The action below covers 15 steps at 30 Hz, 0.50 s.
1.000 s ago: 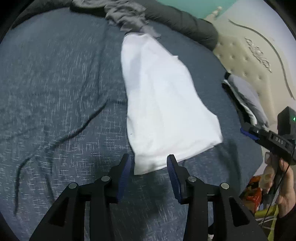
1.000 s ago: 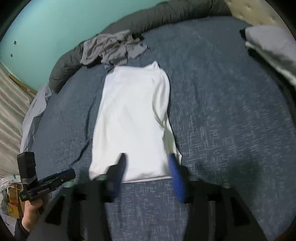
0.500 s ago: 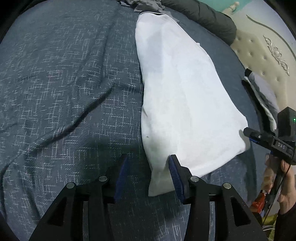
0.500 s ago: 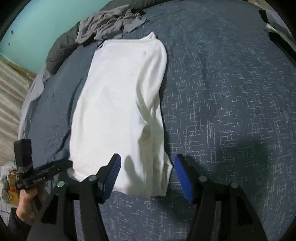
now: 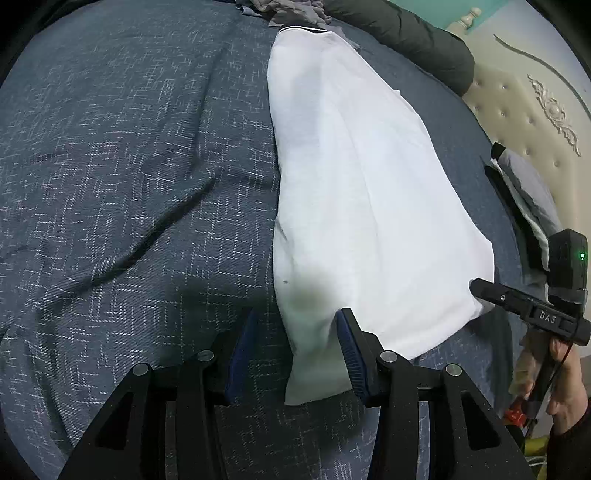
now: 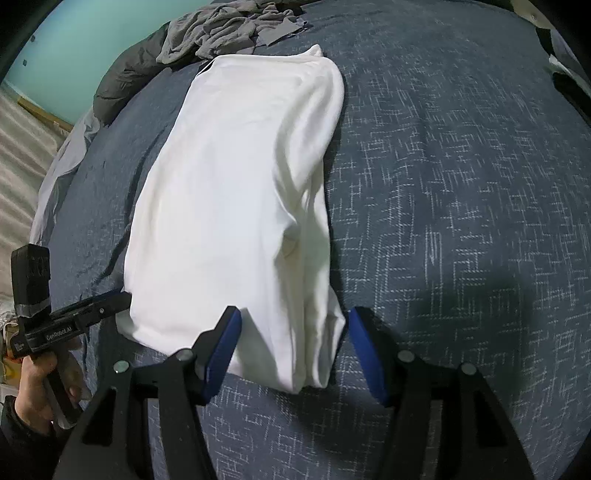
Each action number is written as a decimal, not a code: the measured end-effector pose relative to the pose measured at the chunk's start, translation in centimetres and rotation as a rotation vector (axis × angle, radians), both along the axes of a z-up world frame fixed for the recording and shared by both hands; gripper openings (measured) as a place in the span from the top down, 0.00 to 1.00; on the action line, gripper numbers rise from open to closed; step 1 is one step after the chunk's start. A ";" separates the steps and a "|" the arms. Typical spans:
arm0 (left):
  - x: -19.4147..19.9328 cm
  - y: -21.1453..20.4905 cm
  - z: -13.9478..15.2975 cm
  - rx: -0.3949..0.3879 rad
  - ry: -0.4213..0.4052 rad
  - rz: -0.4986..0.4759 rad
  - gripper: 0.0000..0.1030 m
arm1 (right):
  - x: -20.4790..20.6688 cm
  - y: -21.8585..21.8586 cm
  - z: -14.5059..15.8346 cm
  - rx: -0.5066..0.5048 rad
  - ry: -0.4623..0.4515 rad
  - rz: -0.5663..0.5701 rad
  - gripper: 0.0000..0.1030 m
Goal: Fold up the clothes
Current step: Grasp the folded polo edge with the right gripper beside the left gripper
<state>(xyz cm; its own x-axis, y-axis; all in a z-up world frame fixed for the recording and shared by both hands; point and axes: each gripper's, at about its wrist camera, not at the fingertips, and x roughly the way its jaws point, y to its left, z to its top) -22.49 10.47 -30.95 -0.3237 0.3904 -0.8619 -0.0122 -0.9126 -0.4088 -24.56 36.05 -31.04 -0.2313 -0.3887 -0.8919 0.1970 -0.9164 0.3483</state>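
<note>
Left wrist view: left gripper (image 5: pixel 295 354) sits low over the bed (image 5: pixel 129 184), fingers (image 5: pixel 240 350) roughly half open, straddling the near left corner of the white garment (image 5: pixel 362 206). Blue pad on the inner side looks right up against the cloth edge, poss. touching; the other pad is over bare blue-grey cover, clear of the fabric. No pinch visible, cloth lies slack betw. them, so nothing gripped. Garment is folded lengthwise into a long strip running away from the fingers, dark-trimmed collar at the far end, next to a grey crumpled garment (image 5: pixel 291 7) and a dark rolled duvet (image 5: pixel 413 37). Off to the outer side, the person's other hand (image 5: pixel 565 384) holds the second tool, its tip just by the far near-corner of the cloth. Right wrist view: right gripper (image 6: pixel 293 350) w/ fingers (image 6: pixel 221 347) a bit wider than half open, framing the near right corner of the same garment, where the folded layers stack up thick. One pad overlaps the cloth, the other sits just beside the folded edge; can't tell if either presses. Nothing clamped. Beyond the fingers the strip stretches to the grey pile and teal wall (image 6: pixel 74 40). Left hand (image 6: pixel 40 384) shows at the side holding its tool by the other corner.
</note>
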 end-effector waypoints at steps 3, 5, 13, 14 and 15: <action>-0.1 0.3 0.0 -0.005 0.005 -0.002 0.53 | 0.2 0.0 0.1 0.006 0.003 -0.001 0.40; 0.0 0.5 -0.1 -0.011 0.014 0.002 0.53 | 0.3 -0.2 0.1 0.006 0.002 -0.001 0.40; -0.1 1.0 -0.6 -0.017 0.006 -0.010 0.53 | -0.1 -1.1 -0.4 0.009 0.004 0.002 0.40; -0.1 1.0 -0.7 -0.017 0.005 -0.014 0.53 | 0.0 -1.2 -0.4 0.008 0.005 0.002 0.40; -0.1 1.1 -0.7 -0.016 0.004 -0.018 0.53 | 0.1 -1.2 -0.5 0.007 0.007 0.003 0.41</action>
